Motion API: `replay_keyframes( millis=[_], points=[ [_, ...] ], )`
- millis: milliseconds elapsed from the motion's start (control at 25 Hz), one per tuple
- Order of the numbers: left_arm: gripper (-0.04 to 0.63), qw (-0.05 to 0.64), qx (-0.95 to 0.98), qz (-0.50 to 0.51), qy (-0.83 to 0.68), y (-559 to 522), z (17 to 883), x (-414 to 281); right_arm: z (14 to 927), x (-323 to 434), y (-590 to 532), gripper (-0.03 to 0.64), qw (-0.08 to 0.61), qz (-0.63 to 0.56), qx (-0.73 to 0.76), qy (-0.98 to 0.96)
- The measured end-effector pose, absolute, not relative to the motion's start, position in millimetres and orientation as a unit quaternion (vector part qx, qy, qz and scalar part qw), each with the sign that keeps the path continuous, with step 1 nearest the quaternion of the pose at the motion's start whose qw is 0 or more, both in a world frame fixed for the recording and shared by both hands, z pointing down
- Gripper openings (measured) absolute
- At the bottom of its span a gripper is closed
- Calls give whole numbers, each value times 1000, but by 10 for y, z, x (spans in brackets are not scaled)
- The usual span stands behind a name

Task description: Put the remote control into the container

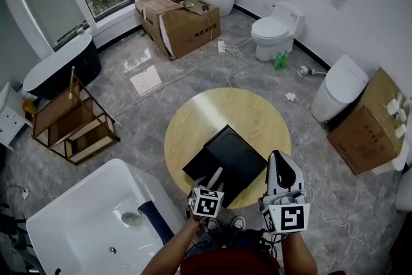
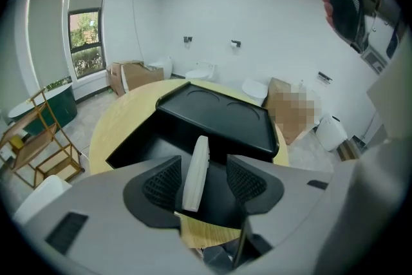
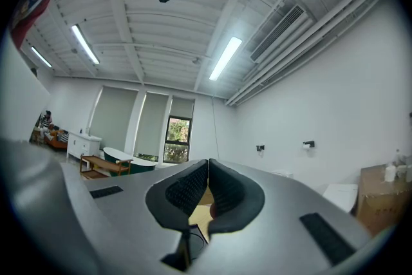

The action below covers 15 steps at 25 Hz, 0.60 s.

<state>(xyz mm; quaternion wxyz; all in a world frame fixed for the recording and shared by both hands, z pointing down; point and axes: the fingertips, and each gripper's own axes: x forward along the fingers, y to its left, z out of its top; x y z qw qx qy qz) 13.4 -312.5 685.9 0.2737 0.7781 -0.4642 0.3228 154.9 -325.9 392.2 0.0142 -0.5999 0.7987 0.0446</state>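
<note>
White remote [image 2: 196, 167] between the wide jaws of our left gripper [image 2: 205, 181], over the black container [image 2: 219, 114]; right gripper [image 3: 207, 182] pinched shut.

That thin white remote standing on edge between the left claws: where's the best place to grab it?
Probably around mid-length, pinching its two broad flat faces and coming in from its near end. The remote stands on its narrow edge and runs straight away from the left gripper, so those faces point sideways, toward the open jaws on either side of it.
</note>
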Motion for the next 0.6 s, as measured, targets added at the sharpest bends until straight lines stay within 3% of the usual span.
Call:
replay_keyframes(
  millis=[200, 600],
  points=[
    [210, 251, 790, 283, -482, -3111, 6501, 105, 3902, 1508, -3242, 25, 16, 47, -598, 800],
    [210, 123, 808, 173, -550, -3202, 5297, -40, 3863, 1529, -3227, 25, 18, 50, -598, 800]
  ],
)
